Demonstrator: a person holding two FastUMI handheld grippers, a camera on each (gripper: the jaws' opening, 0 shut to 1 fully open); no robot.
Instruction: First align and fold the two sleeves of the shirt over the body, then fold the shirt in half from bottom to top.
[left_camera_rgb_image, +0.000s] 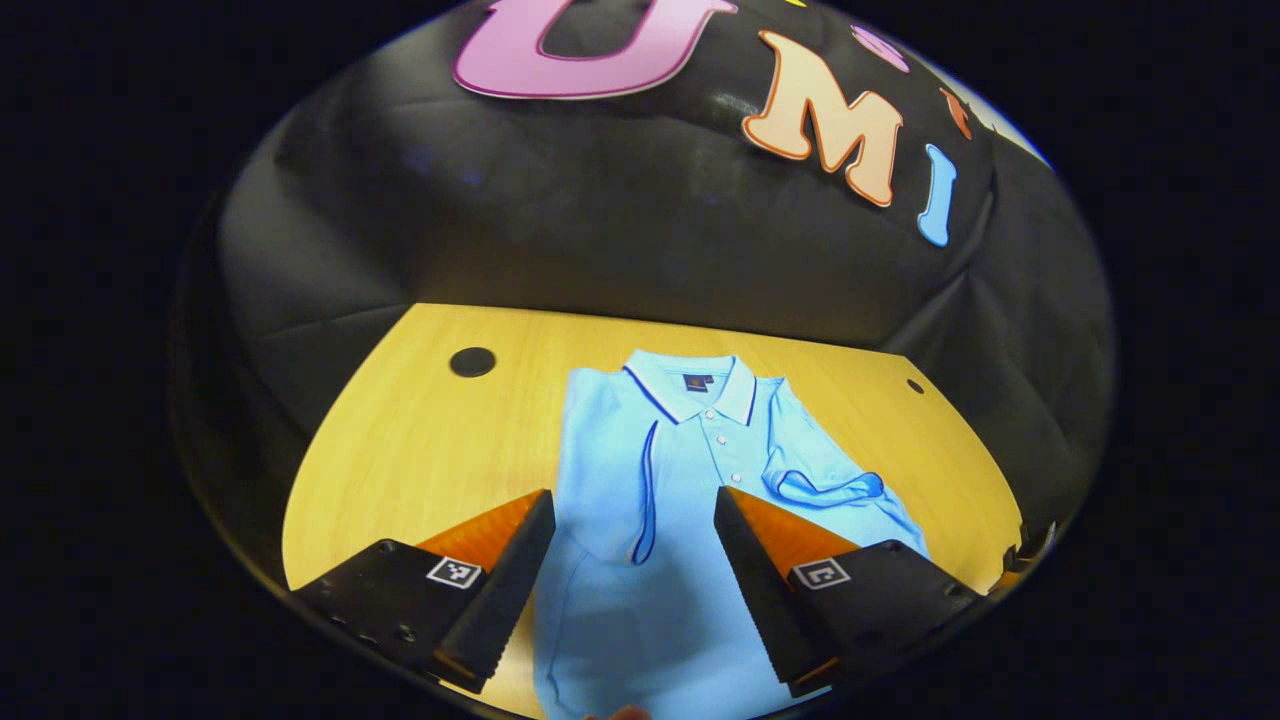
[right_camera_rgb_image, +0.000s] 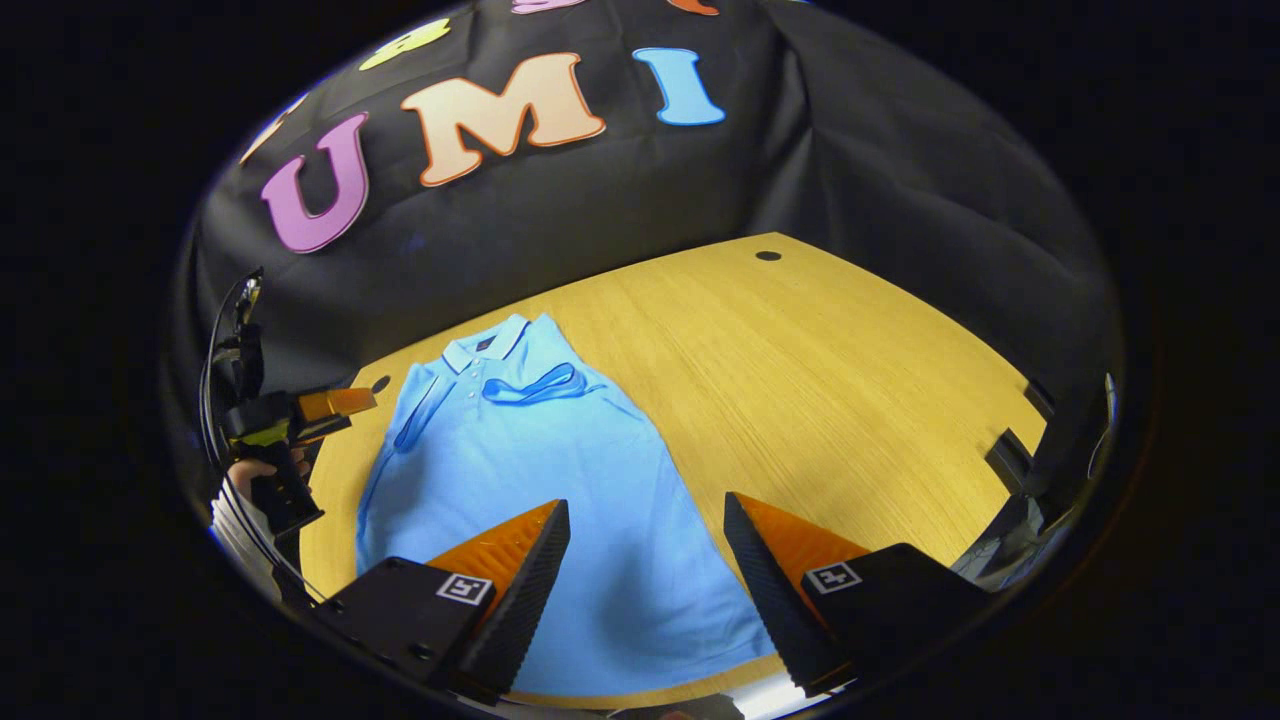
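The shirt (left_camera_rgb_image: 660, 480) lies flat on the table (left_camera_rgb_image: 420, 440), collar (left_camera_rgb_image: 690, 388) at the far end toward the booth wall, hem near the front edge. Both sleeves are folded in over the body: one sleeve (left_camera_rgb_image: 640, 490) lies down the chest with its dark-trimmed cuff showing, the other sleeve (left_camera_rgb_image: 825, 485) is bunched across the opposite side, its trimmed cuff a little rumpled. In the left gripper view the left gripper (left_camera_rgb_image: 635, 510) hangs over the lower body of the shirt, fingers spread wide, nothing between them. In the right gripper view the right gripper (right_camera_rgb_image: 648, 515) hovers above the hem, also spread apart and empty. Far off at that view's left edge, a hand (right_camera_rgb_image: 262, 470) holds the other gripper beside the shirt.
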